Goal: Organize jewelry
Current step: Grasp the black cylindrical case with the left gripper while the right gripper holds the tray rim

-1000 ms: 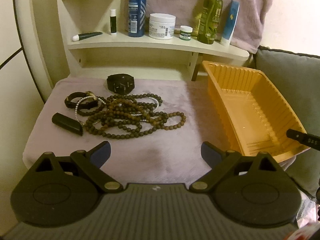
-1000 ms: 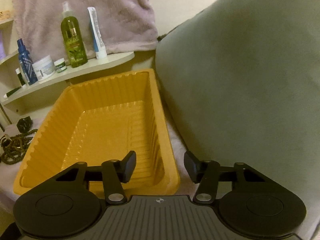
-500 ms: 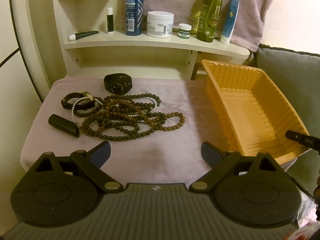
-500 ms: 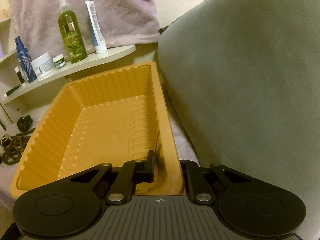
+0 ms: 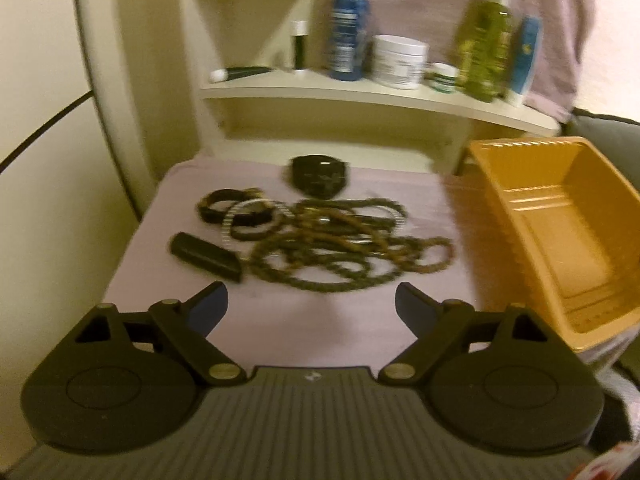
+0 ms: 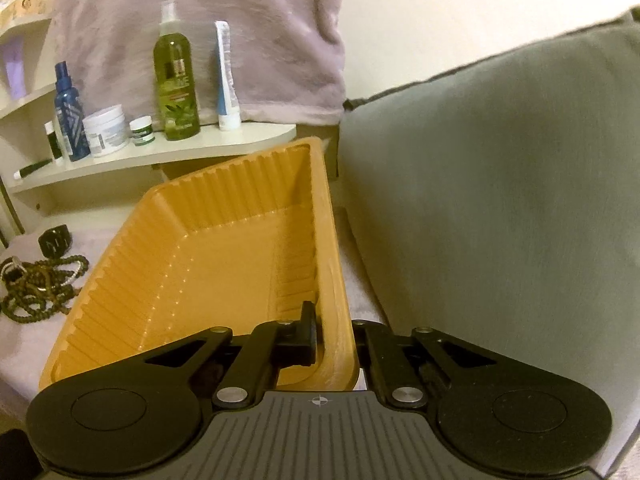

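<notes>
A tangle of brown bead necklaces (image 5: 340, 248) lies on the pink cloth (image 5: 280, 320) with dark bracelets (image 5: 240, 212), a black bar (image 5: 206, 256) and a black cuff (image 5: 318, 176) around it. My left gripper (image 5: 311, 296) hovers just short of the pile. Its jaws are closing, still wide apart, with nothing between them. The orange tray (image 5: 520, 148) stands to the right. In the right wrist view my right gripper (image 6: 334, 326) is shut on the tray's (image 6: 200, 264) near right rim, and the tray is tipped up on that side. The beads (image 6: 40, 284) show at the left edge.
A cream shelf (image 5: 360, 96) behind the cloth carries a blue bottle (image 5: 348, 24), a white jar (image 5: 400, 62) and a green bottle (image 6: 176, 76). A pink towel (image 6: 260, 20) hangs behind it. A grey cushion (image 6: 500, 200) rises right beside the tray.
The right gripper's fingers came together onto the tray's right rim and the tray tipped up. The left gripper swung left, bringing the jewelry pile to the middle of its view.
</notes>
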A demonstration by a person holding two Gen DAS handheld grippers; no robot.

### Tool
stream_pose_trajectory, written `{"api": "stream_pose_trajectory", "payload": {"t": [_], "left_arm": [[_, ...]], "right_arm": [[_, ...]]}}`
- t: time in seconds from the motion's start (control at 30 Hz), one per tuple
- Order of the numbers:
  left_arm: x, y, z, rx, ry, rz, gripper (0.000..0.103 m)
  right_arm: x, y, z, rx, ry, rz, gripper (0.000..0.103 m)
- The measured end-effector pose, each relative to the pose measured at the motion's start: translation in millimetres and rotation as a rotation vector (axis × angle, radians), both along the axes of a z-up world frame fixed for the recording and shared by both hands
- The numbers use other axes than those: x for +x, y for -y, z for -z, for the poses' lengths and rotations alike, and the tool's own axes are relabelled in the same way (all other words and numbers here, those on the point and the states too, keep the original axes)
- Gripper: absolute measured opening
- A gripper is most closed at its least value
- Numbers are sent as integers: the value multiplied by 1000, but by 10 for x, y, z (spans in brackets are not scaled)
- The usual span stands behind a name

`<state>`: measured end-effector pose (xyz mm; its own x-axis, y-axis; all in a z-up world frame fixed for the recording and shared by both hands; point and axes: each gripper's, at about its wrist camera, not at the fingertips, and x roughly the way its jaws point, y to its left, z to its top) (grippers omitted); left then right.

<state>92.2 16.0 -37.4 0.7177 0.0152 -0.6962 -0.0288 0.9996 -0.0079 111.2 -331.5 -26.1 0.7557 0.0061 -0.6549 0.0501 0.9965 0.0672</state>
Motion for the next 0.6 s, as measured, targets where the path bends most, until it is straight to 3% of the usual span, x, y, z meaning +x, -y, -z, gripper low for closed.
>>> {"api": "stream_pose_trajectory", "payload": {"t": [0.3,0.6], "left_arm": [[237,-471,160,81,34,-56,85],[477,-723,464,191,28,173,89]], "right_arm": [[-26,-160,-99,-77,-18,0,4],[40,-239,-156,-131,-41,5,5]]}}
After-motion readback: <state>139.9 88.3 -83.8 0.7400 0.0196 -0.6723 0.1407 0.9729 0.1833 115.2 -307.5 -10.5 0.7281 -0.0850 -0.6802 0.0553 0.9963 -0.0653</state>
